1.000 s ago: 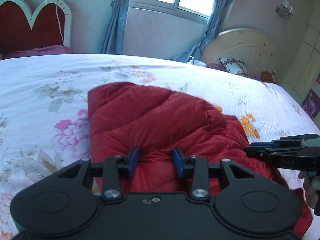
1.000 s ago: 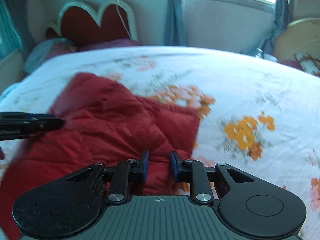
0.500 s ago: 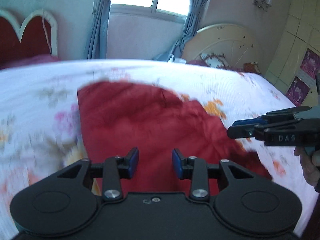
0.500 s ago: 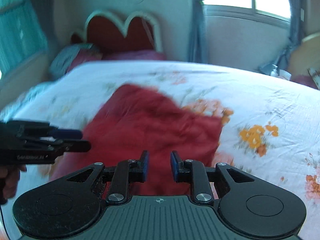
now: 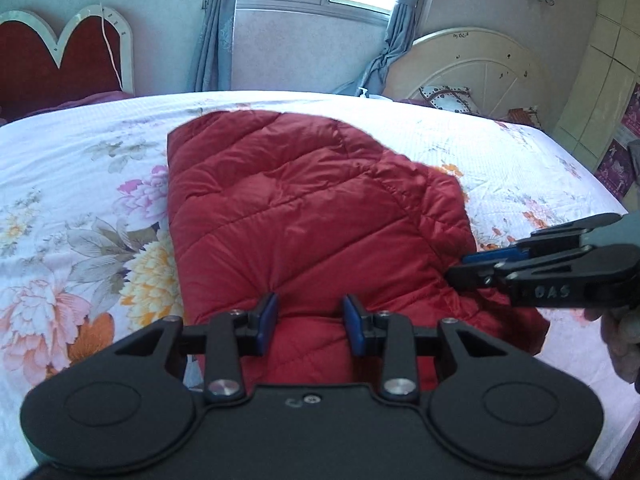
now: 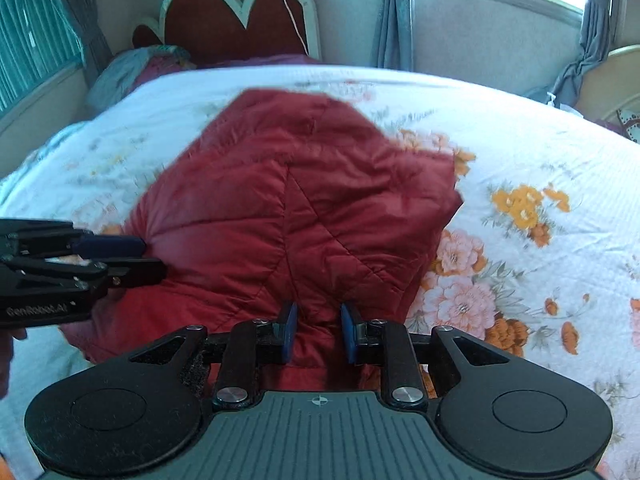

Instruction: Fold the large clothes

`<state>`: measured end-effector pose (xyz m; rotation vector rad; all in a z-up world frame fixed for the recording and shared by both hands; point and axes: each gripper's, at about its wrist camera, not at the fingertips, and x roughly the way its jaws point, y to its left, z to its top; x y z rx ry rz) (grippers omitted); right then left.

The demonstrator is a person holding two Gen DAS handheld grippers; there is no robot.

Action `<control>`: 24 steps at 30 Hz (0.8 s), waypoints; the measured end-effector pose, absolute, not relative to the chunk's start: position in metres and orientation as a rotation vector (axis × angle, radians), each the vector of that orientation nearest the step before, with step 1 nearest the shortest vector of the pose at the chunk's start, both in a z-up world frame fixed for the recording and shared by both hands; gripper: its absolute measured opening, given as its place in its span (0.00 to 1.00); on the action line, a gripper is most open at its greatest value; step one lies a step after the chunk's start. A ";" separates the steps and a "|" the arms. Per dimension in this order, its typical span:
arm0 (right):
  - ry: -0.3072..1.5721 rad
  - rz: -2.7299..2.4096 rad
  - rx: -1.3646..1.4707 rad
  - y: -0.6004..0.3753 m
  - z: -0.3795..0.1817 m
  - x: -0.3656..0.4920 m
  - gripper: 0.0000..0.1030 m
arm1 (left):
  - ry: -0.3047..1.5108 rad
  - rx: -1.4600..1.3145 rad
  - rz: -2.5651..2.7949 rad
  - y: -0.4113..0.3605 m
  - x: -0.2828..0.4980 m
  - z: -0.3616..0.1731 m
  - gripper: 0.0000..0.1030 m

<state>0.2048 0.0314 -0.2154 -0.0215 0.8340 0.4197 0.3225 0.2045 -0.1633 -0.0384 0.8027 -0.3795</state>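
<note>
Left wrist: my left tool (image 5: 310,326) and right tool (image 6: 318,332) each pinch the near hem of the red quilted puffer jacket (image 5: 304,216), mid-frame on the floral bed (image 5: 80,208), ready for folding.

Red jacket (image 5: 304,216): quilted cloth, faint sheen, puffy, stitched in slanted seams, creased at near end. Bedsheet (image 5: 80,240): matt woven cloth, fine ribbed texture, printed with flowers. Left gripper (image 5: 310,326): matt black plastic body, bright metal screw heads, blue rubbery pads (image 5: 267,320). Right gripper (image 6: 318,330): same black plastic, ridged grey panel at near edge, blue pads. Far headboard (image 5: 60,60): dark red padded cloth in glossy white frame. Curtains (image 5: 212,32): soft grey-blue cloth. Far right round board (image 5: 472,68): cream paint, chipped.
</note>
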 end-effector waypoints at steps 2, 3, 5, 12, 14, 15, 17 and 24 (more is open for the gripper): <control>0.804 0.443 -0.008 0.027 -0.204 0.195 0.22 | 0.797 -0.043 -0.373 0.205 0.312 -0.155 0.33; 0.791 0.453 -0.006 0.027 -0.198 0.189 0.22 | 0.795 -0.048 -0.371 0.206 0.307 -0.152 0.33; 0.771 0.478 -0.006 0.026 -0.187 0.175 0.22 | 0.794 -0.049 -0.364 0.208 0.294 -0.145 0.30; 0.816 0.513 -0.030 0.032 -0.194 0.150 0.22 | 0.834 -0.055 -0.327 0.212 0.258 -0.149 0.30; 0.836 0.503 -0.052 0.035 -0.207 0.151 0.22 | 0.847 -0.070 -0.312 0.213 0.258 -0.159 0.32; 0.849 0.499 -0.048 0.035 -0.212 0.152 0.22 | 0.848 -0.073 -0.306 0.213 0.258 -0.163 0.32; 0.853 0.497 -0.059 0.037 -0.219 0.154 0.22 | 0.839 -0.060 -0.298 0.211 0.259 -0.168 0.32; 0.852 0.493 -0.066 0.039 -0.235 0.156 0.22 | 0.810 -0.052 -0.267 0.208 0.258 -0.180 0.32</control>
